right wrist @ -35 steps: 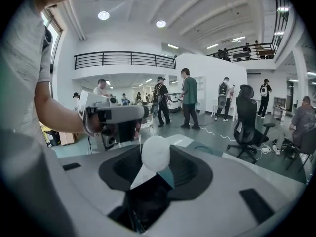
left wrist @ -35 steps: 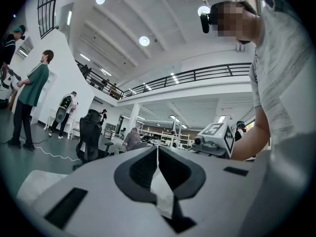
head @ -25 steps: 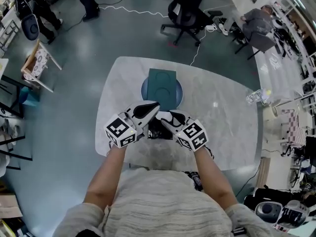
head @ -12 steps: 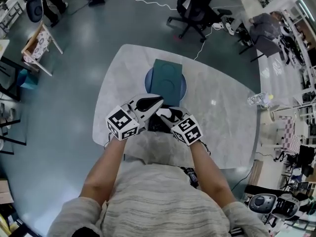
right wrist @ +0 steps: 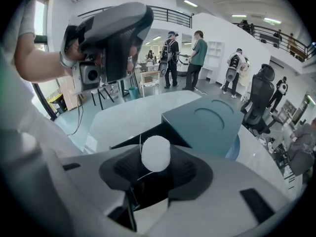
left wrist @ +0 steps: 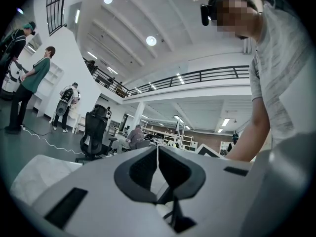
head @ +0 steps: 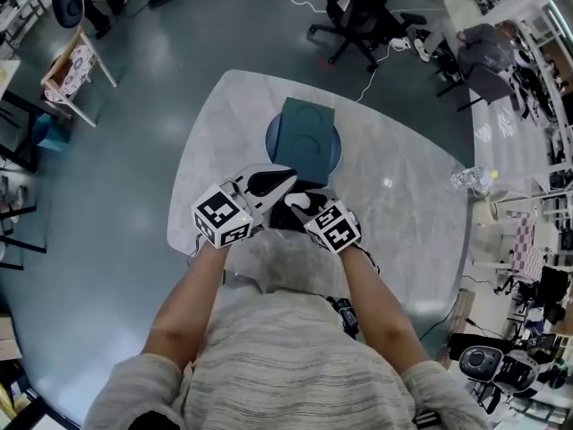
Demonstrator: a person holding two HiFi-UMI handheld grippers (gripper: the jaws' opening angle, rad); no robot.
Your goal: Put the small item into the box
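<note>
A teal box [head: 306, 131] with a round mark on its closed lid stands on a blue round plate [head: 272, 146] on the marble table [head: 403, 213]. The same box [right wrist: 210, 122] lies just beyond my right gripper [right wrist: 156, 154], which is shut on a small white ball [right wrist: 155, 153] with a thin thread on it. In the head view the right gripper [head: 302, 202] sits at the box's near edge, and the left gripper [head: 271, 183] is beside it. The left gripper [left wrist: 157, 149] is shut, with nothing seen between its jaws. Something dark [head: 285, 219] lies under both grippers.
An office chair [head: 363, 12] stands beyond the table's far side. A clear plastic item [head: 470, 177] lies at the table's right edge. Several people stand in the background of both gripper views. The person's arms [head: 192, 303] reach in from the near edge.
The right gripper has drawn a little leftward, closer to the left gripper, with the ball still in it. The head view has shifted slightly.
</note>
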